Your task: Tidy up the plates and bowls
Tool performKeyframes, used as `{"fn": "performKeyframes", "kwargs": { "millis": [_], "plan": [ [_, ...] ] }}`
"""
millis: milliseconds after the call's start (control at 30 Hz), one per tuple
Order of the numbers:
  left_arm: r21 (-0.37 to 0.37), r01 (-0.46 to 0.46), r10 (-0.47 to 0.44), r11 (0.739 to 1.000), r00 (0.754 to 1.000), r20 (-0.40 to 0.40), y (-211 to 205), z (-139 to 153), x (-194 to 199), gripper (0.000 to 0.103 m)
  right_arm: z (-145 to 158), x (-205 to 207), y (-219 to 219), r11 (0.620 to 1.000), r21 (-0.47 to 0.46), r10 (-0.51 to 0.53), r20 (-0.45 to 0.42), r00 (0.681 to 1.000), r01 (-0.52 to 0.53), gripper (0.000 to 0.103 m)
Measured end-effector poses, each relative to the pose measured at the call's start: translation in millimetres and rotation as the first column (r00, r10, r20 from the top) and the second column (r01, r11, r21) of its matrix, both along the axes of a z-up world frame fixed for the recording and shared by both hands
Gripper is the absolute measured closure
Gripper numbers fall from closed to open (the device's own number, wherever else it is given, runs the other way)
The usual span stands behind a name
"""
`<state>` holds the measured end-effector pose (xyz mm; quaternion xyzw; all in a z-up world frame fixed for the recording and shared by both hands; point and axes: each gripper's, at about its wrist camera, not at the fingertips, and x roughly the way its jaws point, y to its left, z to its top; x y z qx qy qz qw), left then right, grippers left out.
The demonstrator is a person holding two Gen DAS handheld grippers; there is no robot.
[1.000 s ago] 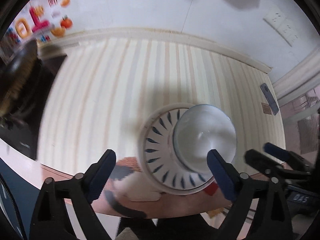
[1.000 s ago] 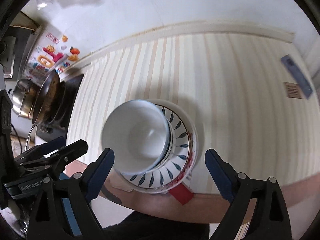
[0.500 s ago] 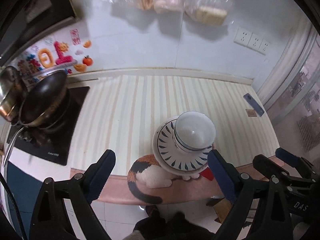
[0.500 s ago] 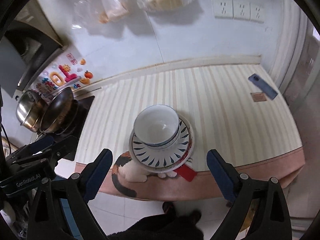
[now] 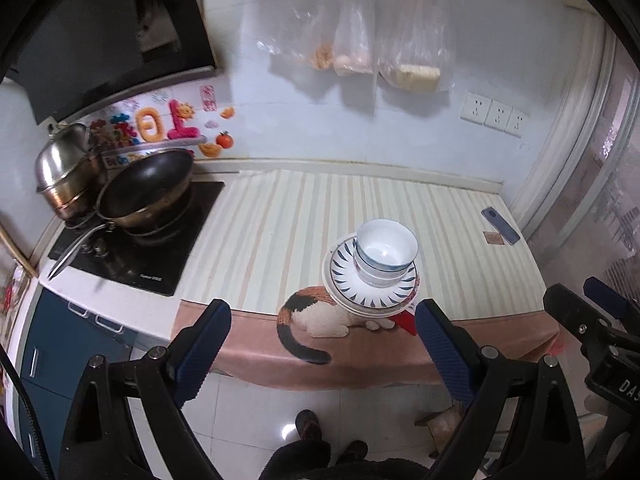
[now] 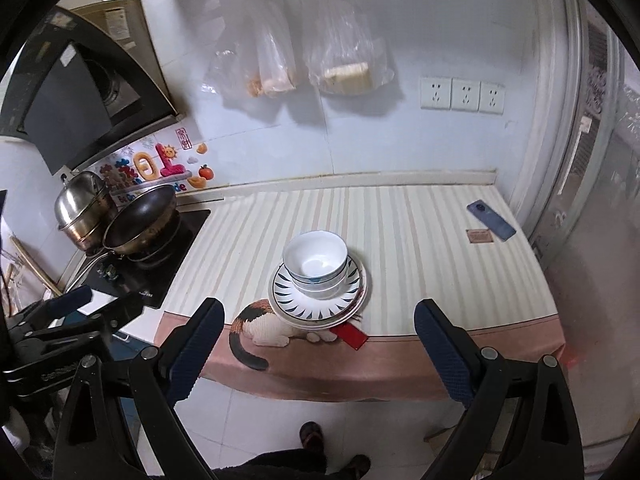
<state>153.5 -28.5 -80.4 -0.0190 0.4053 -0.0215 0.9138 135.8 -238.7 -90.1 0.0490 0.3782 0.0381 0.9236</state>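
White ceramic bowls (image 5: 385, 254) w/ blue rim lines sit nested on stacked white plates w/ blue leaf pattern (image 5: 370, 286) at the front edge of the striped cloth-covered counter (image 5: 280, 236), partly over the cat picture (image 5: 316, 314) on the cloth. L gripper (image 5: 322, 354) and R gripper (image 6: 316, 350) both hang off the counter's front edge, blue-padded claws wide apart, nothing held. Blue phone (image 6: 492, 220) near back right corner

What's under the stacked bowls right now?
The bowls sit on a leaf-patterned plate, with more plate rims beneath it. A red card pokes out below. The stack covers the plates' centres, so their exact count is unclear.
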Motion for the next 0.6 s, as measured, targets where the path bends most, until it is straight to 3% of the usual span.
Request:
{"fn": "performKeyframes", "kwargs": {
  "millis": [200, 600],
  "plan": [
    [-0.005, -0.022, 0.022, 1.000, 0.999, 0.048, 3.4, 13.5, -31.3, 0.009, 8.0, -24.2, 0.2, 1.000, -0.008, 0.010, 0.020, 1.000, -0.010, 0.005],
    [0.001, -0.037, 0.036, 0.999, 0.995, 0.089, 3.6, 21.0, -52.7, 0.009, 11.5, -38.3, -1.4, 1.000, -0.015, 0.018, 0.038, 0.999, -0.018, 0.004]
  ]
}}
